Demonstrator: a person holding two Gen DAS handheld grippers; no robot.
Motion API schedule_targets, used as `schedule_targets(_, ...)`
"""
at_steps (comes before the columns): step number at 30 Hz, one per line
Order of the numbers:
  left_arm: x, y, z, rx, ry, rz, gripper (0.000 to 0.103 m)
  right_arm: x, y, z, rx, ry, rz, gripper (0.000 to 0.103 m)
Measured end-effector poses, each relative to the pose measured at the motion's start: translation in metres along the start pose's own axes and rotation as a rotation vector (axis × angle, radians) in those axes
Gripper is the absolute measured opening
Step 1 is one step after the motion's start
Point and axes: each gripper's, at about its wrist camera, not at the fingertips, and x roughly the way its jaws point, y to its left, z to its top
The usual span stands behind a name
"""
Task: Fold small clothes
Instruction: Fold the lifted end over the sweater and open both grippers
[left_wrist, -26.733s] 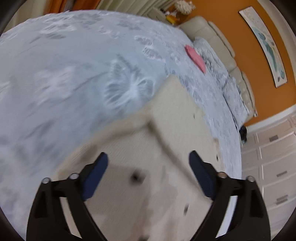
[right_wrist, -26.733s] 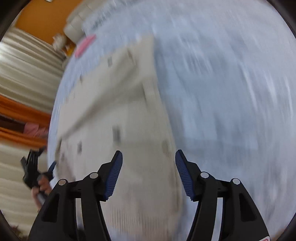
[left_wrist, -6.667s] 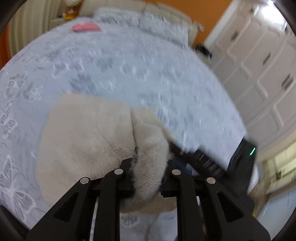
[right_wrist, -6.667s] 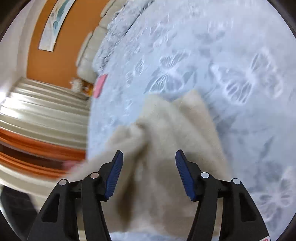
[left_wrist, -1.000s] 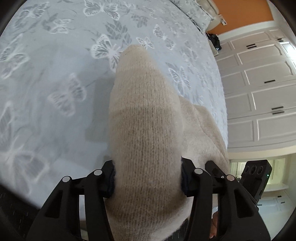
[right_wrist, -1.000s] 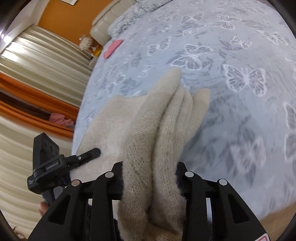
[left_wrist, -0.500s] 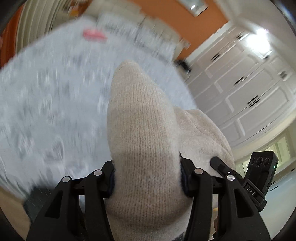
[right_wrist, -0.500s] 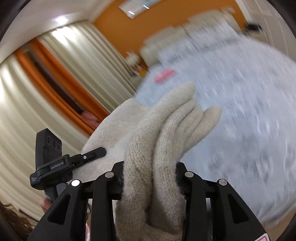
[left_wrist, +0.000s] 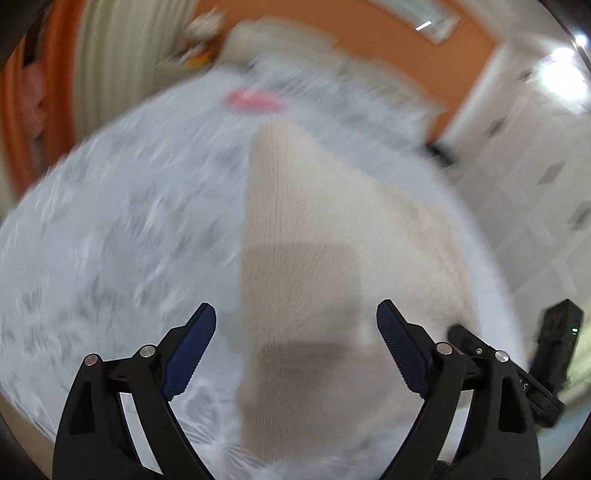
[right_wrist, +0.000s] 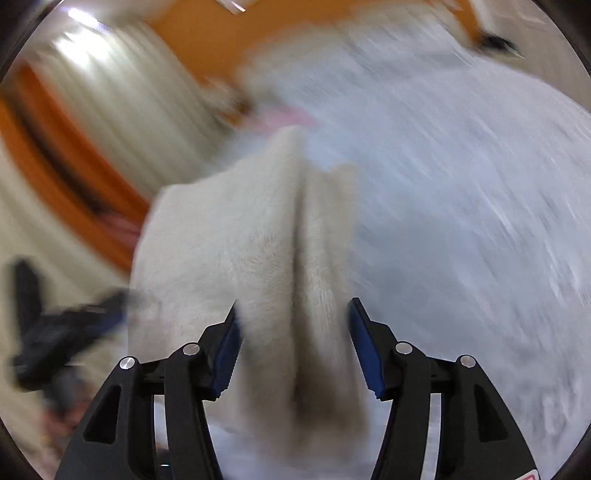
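The black left gripper with blue pads (left_wrist: 295, 347) and its matching right gripper (right_wrist: 293, 345) have both just been opening, pads apart.

We look across a bed with a pale blue patterned cover (left_wrist: 122, 229) toward an orange wall (left_wrist: 413, 55), with cream pleated curtains (right_wrist: 122, 92) edged in orange on one side, white panelled cupboard doors (left_wrist: 535, 177) on the other, and a bright ceiling light (left_wrist: 561, 70), all blurred.
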Motion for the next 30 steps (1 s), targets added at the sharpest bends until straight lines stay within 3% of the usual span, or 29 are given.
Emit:
schedule_targets(1, 0.027, 0.01, -0.012, -0.018, 0.055, 0.046, 0.068, 0.022, -0.017, -0.011, 0.044, 0.061, -0.025, 0.03)
schedule_targets(2, 0.049, 0.02, -0.024, -0.037, 0.122, 0.074, 0.065, 0.024, -0.022, -0.018, 0.067, 0.051, 0.022, 0.026)
schedule_targets(3, 0.055, 0.024, -0.032, -0.049, 0.137, 0.05, 0.066, 0.019, -0.022, -0.022, 0.061, 0.019, 0.053, 0.026)
schedule_targets(5, 0.048, 0.027, -0.043, -0.058, 0.062, 0.026, 0.067, 0.008, -0.01, -0.027, -0.03, -0.028, 0.048, 0.026)
schedule_targets(10, 0.052, 0.018, -0.052, -0.001, 0.02, 0.047, 0.071, 0.019, 0.008, -0.018, -0.142, -0.046, 0.02, 0.018)
schedule_targets(12, 0.067, 0.026, -0.055, 0.005, 0.051, 0.077, 0.072, 0.038, 0.001, -0.025, -0.117, 0.013, -0.022, 0.018)
schedule_targets(14, 0.074, 0.033, -0.061, 0.001, 0.077, 0.094, 0.078, 0.08, -0.024, -0.042, -0.058, 0.181, -0.078, 0.016)
schedule_targets(15, 0.077, 0.036, -0.061, -0.002, 0.088, 0.099, 0.081, 0.083, -0.026, -0.046, -0.014, 0.204, -0.052, 0.017)
schedule_targets(19, 0.072, 0.033, -0.063, 0.024, 0.05, 0.118, 0.081, 0.044, -0.012, -0.037, -0.079, 0.057, -0.058, 0.019)
schedule_targets(25, 0.049, 0.013, -0.073, 0.132, -0.039, 0.202, 0.083, 0.016, -0.024, -0.05, -0.022, -0.034, -0.131, 0.028)
schedule_targets(27, 0.038, 0.006, -0.076, 0.168, -0.082, 0.23, 0.09, 0.012, -0.022, -0.05, -0.025, -0.064, -0.166, 0.052)
schedule_targets(30, 0.023, 0.001, -0.08, 0.193, -0.137, 0.259, 0.096, 0.004, -0.015, -0.054, -0.041, -0.094, -0.2, 0.063)
